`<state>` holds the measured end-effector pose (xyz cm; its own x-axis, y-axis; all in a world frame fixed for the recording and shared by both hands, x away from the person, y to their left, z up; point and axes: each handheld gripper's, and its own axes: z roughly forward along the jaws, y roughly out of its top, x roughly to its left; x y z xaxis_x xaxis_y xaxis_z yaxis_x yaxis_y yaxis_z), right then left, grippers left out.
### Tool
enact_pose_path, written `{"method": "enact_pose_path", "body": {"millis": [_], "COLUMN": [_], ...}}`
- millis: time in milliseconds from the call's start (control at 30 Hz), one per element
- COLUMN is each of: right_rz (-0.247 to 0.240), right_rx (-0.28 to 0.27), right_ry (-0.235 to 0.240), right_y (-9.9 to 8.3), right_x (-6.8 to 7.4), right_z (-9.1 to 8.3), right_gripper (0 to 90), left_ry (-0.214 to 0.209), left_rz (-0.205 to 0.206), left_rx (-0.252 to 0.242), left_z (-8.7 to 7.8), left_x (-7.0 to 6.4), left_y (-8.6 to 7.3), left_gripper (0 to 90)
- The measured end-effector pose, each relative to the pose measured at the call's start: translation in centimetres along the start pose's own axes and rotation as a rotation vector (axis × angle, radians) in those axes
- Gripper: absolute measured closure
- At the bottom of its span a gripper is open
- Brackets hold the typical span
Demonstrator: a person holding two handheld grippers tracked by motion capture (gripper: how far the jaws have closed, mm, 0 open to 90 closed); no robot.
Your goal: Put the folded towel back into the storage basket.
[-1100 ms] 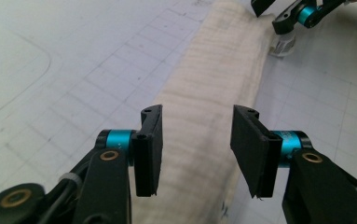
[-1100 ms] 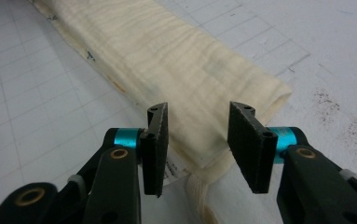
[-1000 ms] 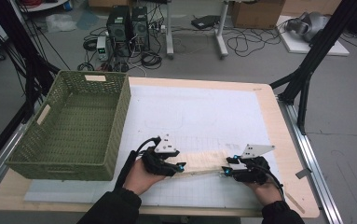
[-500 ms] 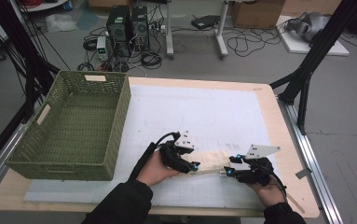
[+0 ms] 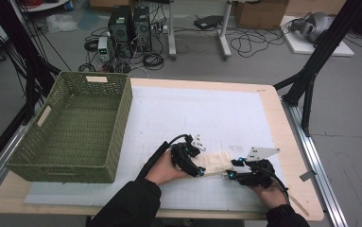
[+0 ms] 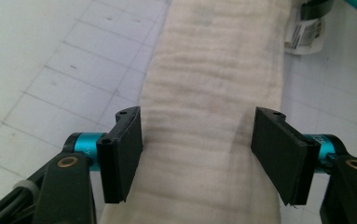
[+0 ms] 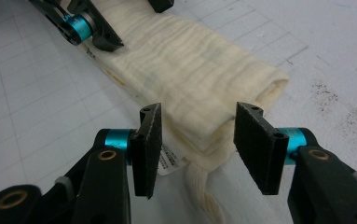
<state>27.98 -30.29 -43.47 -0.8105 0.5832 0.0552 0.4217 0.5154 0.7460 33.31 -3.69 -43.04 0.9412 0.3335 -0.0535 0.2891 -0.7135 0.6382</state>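
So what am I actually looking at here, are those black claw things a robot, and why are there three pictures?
No robot arm here: a person sits at the table and holds a hand tool with two black jaws in each hand. The high view looks down from above; there you see the left gripper, the right gripper, and a green woven basket standing to the left. The other two pictures come from small cameras riding on the tools, looking along their jaws. Between the two tools lies a folded cream cloth on a white gridded mat. In the left gripper view its jaws stand apart on either side of the cloth; in the right gripper view those jaws also stand open around the cloth's end, where a small label pokes out. Nothing is clamped yet.
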Motion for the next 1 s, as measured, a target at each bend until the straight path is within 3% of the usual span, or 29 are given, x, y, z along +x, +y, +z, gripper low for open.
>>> {"method": "enact_pose_path", "body": {"millis": [500,767,1000], "right_rz": [-0.004,-0.001,0.006], "right_rx": [0.025,0.013,0.013], "right_ry": [0.005,0.002,0.003], "right_y": [0.02,0.01,0.02], "right_x": [-0.03,-0.2,-0.21], "right_z": [0.61,0.55,0.48], "right_gripper": [50.7,50.8,50.7], "left_ry": [-0.067,-0.054,-0.069], "left_rz": [-0.021,0.0,0.002], "left_rx": [-0.007,0.003,0.023], "left_z": [-0.19,-0.14,-0.33], "left_x": [0.62,0.27,0.19], "left_y": [-0.38,-0.35,-0.33], "left_gripper": [30.2,28.9,27.4]}}
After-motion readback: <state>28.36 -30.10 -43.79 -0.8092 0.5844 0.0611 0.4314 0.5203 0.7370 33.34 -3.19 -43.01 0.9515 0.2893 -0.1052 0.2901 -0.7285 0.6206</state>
